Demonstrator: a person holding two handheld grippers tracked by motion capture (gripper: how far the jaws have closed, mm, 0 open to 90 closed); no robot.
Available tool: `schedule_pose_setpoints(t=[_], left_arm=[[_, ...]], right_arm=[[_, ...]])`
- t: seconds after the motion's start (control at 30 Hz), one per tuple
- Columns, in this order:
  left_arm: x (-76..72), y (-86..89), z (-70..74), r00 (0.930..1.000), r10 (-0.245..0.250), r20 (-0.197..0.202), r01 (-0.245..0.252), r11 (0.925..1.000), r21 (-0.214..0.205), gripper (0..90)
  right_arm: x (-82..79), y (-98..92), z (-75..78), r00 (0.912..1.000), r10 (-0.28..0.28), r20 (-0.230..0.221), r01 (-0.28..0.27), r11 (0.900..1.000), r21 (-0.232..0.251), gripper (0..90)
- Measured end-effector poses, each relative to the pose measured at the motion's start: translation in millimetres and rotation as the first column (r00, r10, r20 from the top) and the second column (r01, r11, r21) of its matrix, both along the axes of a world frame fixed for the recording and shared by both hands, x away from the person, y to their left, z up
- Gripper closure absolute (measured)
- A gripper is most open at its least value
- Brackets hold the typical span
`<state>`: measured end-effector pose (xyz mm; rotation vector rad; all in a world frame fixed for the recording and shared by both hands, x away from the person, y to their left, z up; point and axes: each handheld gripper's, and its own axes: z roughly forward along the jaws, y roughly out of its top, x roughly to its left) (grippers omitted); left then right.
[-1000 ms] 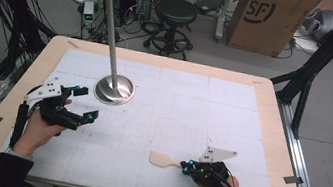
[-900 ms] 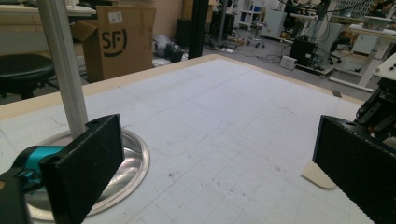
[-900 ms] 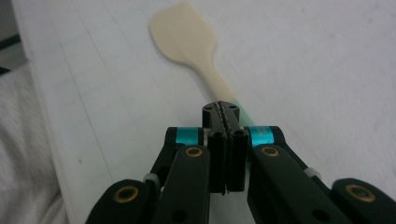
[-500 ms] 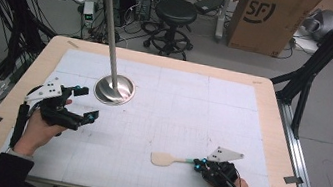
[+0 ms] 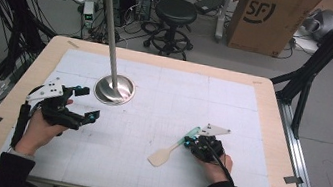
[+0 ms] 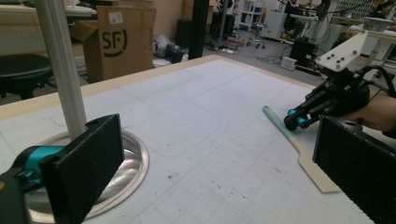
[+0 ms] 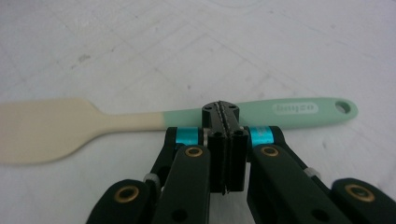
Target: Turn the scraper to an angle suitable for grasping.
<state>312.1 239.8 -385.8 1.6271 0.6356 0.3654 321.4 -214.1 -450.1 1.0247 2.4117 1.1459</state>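
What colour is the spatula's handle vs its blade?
The spatula has a mint-green handle and a cream blade. Clearest in the right gripper view, where the hand-held gripper is shut against it.

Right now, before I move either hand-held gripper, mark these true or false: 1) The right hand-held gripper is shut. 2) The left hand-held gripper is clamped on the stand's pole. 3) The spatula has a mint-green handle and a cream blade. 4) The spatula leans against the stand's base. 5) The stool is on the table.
1) True: the right hand-held gripper has its jaws closed at the spatula handle; whether it pinches it can't be told.
2) False: the left hand-held gripper is open, beside the metal stand, not touching it.
3) True.
4) False: it lies on the mat, well apart from the base.
5) False: the stool stands on the floor beyond the table.
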Motion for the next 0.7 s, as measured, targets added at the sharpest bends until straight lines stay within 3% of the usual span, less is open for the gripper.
schedule_pose_setpoints(t=[0.23, 0.37, 0.47, 0.53, 0.7], left_arm=[[0.4, 1.2, 0.2, 1.0, 0.002, -0.001, -0.002, 1.0, -0.009, 2.6], [0.5, 1.9, 0.5, 1.0, 0.0, 0.0, 0.0, 1.0, -0.009, 2.6], [0.5, 1.5, 0.1, 1.0, 0.001, -0.003, -0.001, 1.0, -0.005, 2.6], [0.4, 1.3, 0.0, 1.0, 0.002, -0.002, -0.002, 1.0, -0.001, 2.6], [0.0, 0.9, 0.1, 1.0, 0.005, -0.003, -0.005, 1.0, 0.0, 2.6]], right_arm=[[13.9, 34.6, 0.4, 0.9975, 0.07, 0.006, -0.07, 0.9975, -0.007, 90.0], [12.7, 52.1, 2.6, 0.9931, 0.117, 0.012, -0.117, 0.9928, -0.027, 90.0], [7.5, 57.4, 6.3, 0.9921, 0.124, 0.022, -0.123, 0.9922, -0.018, 90.0], [2.7, 62.6, 8.4, 0.9867, 0.162, 0.009, -0.162, 0.9866, 0.014, 90.0], [-10.6, 87.2, 6.6, 0.9657, 0.259, -0.013, -0.259, 0.9655, -0.022, 90.0]])
